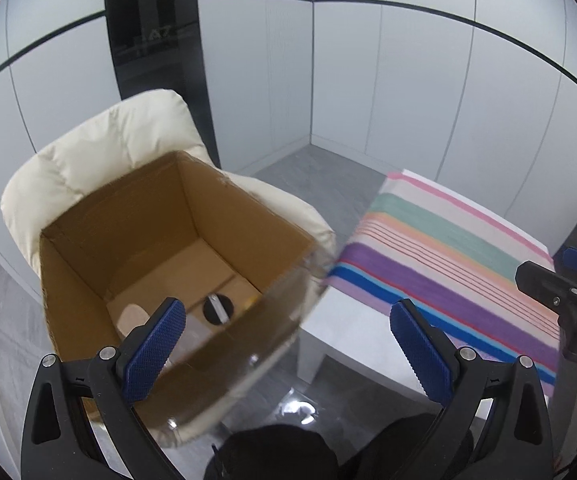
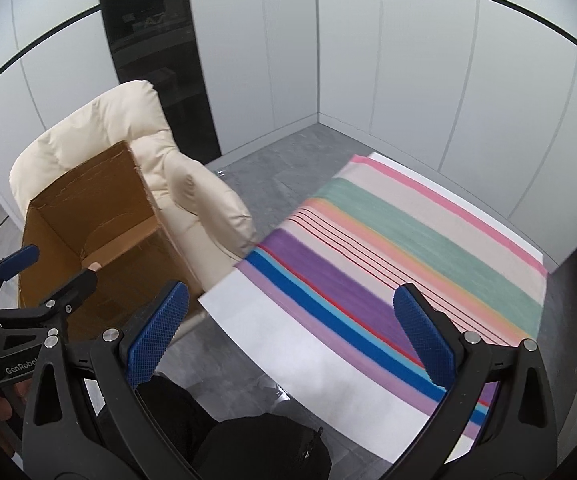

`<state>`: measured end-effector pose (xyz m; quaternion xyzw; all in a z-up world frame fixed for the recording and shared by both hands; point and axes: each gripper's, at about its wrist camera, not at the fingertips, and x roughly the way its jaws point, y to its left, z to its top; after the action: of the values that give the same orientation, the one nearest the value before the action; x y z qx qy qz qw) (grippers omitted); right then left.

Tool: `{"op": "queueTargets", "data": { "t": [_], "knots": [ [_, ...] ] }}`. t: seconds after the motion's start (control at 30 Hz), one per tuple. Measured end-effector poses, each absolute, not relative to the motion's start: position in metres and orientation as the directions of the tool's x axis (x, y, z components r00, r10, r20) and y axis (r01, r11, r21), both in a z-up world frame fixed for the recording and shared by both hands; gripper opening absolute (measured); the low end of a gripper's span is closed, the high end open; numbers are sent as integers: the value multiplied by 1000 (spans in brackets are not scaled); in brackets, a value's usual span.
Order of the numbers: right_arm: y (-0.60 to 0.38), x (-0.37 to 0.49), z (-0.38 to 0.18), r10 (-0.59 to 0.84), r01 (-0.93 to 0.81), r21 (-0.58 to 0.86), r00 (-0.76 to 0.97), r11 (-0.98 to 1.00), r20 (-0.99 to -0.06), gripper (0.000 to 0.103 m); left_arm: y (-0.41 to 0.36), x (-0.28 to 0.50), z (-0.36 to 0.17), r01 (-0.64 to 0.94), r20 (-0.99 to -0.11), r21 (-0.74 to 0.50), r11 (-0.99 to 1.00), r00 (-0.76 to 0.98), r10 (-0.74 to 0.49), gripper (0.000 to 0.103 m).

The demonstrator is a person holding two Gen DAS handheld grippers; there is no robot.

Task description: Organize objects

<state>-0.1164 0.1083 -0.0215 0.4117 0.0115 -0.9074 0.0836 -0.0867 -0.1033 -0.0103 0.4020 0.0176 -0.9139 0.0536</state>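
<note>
A cream armchair (image 1: 100,152) stands beside a striped-cloth table (image 2: 428,248).

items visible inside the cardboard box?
3: black round disc mid-floor, beige oval piece left of it, small yellow bit right. Brown cardboard box near wall may hide more.

- Cardboard box (image 1: 176,240): plain brown, paler tan on the inner floor.
- Round object (image 1: 218,309) inside the box: black with a white strip.
- Armchair (image 1: 100,148): cream, quilted.
- Cloth (image 2: 428,248) on the worktop: striped in pink, pale beige, mint green, peach, thin red lines, purple, light blue, royal blue and lilac, with a white border.
- Worktop (image 1: 340,328): white.
- Left hand-held gripper (image 1: 288,340): black frame, blue cross-hatched pads.
- Right hand-held gripper (image 2: 292,328): the same colours.
- Floor (image 1: 312,176): grey, marbled.
- Wall panels (image 2: 408,60): white with a dark band.
</note>
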Motion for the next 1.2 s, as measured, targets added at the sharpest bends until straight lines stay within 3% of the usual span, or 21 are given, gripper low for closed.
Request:
{"op": "queueTargets", "data": {
  "t": [0.63, 1.2],
  "knots": [
    [165, -36, -28, -101, 73, 72, -588, -995, -802, 103, -58, -33, -16, 87, -807, 10, -996, -588, -59, 103],
    [191, -9, -30, -54, 29, 46, -583, -999, -811, 103, -25, -12, -9, 28, -794, 23, -999, -607, -35, 103]
  ]
}}
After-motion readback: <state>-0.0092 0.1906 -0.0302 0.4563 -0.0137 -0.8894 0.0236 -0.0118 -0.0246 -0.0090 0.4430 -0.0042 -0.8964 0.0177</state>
